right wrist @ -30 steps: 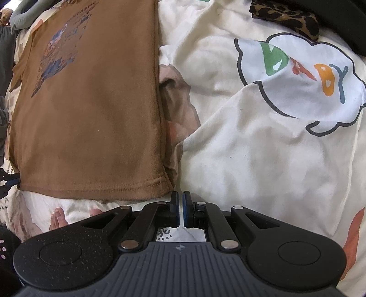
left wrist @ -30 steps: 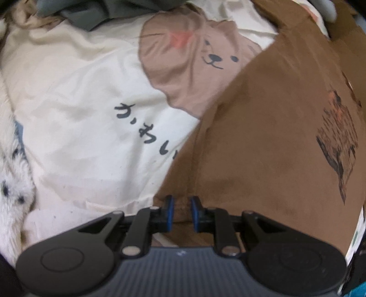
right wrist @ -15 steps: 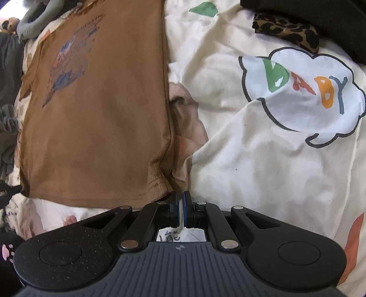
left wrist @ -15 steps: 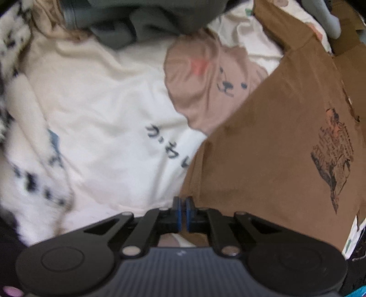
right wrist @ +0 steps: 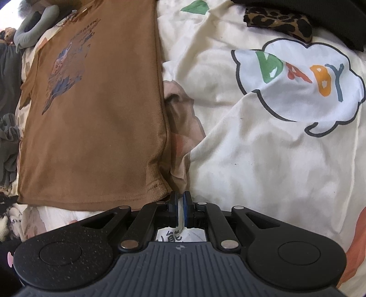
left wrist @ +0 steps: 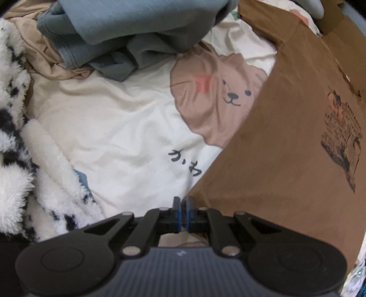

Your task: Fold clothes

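A brown T-shirt [left wrist: 274,171] with a dark chest print lies on a cream cartoon-print sheet [left wrist: 114,125]. My left gripper [left wrist: 182,205] points straight down and is shut on the shirt's side edge, which runs taut up to its tips. In the right wrist view the brown T-shirt [right wrist: 96,128] lies flat, and its hem corner ends just left of my right gripper [right wrist: 180,201]. That gripper is shut. A thin pale strip shows between its pads, and I cannot tell whether this is cloth.
A grey-blue garment [left wrist: 137,34] is heaped at the far side, and a fluffy white-and-black blanket [left wrist: 18,137] lies on the left. A leopard-print cloth [right wrist: 279,22] and a black garment [right wrist: 331,18] sit at the far right, with dark grey clothes [right wrist: 9,137] along the left edge.
My left gripper shut on the brown shirt's edge and rose, so more of the sheet and the grey-blue garment shows. My right gripper stayed shut and nearly still.
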`<state>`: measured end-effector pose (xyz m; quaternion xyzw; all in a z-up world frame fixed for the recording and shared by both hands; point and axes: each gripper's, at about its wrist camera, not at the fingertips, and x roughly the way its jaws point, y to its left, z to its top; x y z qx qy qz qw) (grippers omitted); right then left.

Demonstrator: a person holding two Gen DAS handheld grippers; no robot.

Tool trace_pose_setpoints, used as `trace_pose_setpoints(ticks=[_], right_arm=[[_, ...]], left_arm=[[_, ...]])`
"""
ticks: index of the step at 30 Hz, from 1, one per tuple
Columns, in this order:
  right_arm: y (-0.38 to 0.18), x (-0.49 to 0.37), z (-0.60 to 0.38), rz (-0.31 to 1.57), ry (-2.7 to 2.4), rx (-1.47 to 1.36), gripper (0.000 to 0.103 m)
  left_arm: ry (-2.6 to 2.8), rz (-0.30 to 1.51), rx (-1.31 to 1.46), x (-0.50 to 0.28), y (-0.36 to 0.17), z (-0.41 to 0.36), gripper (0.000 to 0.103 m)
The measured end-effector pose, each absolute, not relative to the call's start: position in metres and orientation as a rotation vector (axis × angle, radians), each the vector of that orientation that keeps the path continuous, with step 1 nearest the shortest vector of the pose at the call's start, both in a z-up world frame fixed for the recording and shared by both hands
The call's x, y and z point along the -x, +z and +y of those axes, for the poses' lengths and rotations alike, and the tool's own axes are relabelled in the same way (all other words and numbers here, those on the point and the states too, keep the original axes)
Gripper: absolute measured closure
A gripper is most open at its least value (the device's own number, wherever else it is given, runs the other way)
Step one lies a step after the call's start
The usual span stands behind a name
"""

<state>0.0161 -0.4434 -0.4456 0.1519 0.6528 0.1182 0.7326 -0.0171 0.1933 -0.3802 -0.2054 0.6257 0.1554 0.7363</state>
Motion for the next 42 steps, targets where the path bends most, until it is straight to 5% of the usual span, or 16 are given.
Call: trace_pose_setpoints(ticks=[4,8,10,20,23,36,42], right_arm=[[-0.442,-0.018,-0.447,1.404,0.288,-0.373,0.098],[-0.427,-0.021,-0.457,1.334,0.276,-0.387,0.076],[-0.423,-0.024,-0.461,1.314,0.282,-0.409,0.074],[-0.464,-0.023,-0.431,1.427,0.372,-0.265,0.076],[-0.461,-0.023,-0.431,1.425,0.384,-0.256,0.099],[-0.376,-0.031,-0.434,1.350,0.393,-0.235,0.100],[-0.380,-0.037,-0.437,1.359,0.382,-0.230,0.100]], left_arm=[[0.336,1.377,0.430,0.018,-0.382,0.191,0.100],[0.333,1.375,0.421,0.019,-0.383,0.192,0.100],[0.334,1.376,0.418,0.019,-0.384,0.191,0.100],[0.322,1.374,0.403,0.019,-0.383,0.186,0.100],[0.307,1.369,0.402,0.020,-0.375,0.187,0.100],[0.181,1.297,0.378,0.007,-0.285,0.184,0.100],[0.160,1.252,0.368,0.007,-0.248,0.185,0.101]])
